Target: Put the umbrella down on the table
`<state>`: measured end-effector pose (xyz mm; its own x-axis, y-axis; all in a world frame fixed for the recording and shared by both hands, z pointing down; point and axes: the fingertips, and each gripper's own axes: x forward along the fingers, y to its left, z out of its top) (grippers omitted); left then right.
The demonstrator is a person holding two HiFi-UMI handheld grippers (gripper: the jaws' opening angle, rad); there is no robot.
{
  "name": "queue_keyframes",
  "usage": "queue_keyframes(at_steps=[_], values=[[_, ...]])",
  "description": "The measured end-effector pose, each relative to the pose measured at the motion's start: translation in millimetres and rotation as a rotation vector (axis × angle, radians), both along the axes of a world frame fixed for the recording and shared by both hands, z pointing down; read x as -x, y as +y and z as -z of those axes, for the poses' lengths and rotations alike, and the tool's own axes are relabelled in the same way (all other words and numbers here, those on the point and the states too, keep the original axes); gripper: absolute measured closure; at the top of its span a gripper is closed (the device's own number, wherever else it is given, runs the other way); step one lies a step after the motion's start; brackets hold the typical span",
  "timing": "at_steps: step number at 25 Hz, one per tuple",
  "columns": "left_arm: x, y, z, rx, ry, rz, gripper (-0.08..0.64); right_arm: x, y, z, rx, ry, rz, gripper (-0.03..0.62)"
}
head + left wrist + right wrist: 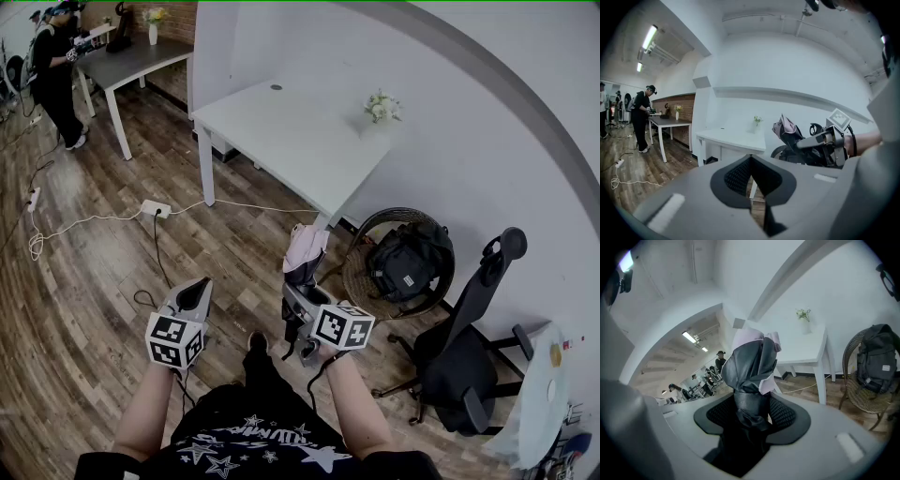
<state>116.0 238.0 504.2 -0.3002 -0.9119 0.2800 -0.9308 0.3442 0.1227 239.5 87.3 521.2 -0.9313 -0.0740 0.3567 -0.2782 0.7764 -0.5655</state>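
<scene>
A folded umbrella (305, 251), pink and dark grey, stands upright in my right gripper (302, 286), which is shut on its lower part. In the right gripper view the umbrella (752, 366) fills the gap between the jaws of the right gripper (752, 401). The white table (281, 122) is ahead of me, well beyond both grippers, with a small vase of flowers (382, 108) near its far edge. My left gripper (195, 292) is held to the left, shut and empty. Its view shows the table (733, 138), the umbrella (787, 129) and the right gripper (813, 140) at the right.
A wicker chair holding a black backpack (408, 258) stands right of the table, and a black office chair (469, 347) is nearer at the right. A power strip with cables (155, 208) lies on the wooden floor. A person (52, 75) stands by a grey table (131, 61) at the far left.
</scene>
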Motion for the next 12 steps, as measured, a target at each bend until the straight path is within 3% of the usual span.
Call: queue_keyframes(at_steps=[12], values=[[-8, 12, -7, 0.009, 0.02, 0.009, 0.557, -3, 12, -6, 0.016, 0.011, 0.011, 0.351]])
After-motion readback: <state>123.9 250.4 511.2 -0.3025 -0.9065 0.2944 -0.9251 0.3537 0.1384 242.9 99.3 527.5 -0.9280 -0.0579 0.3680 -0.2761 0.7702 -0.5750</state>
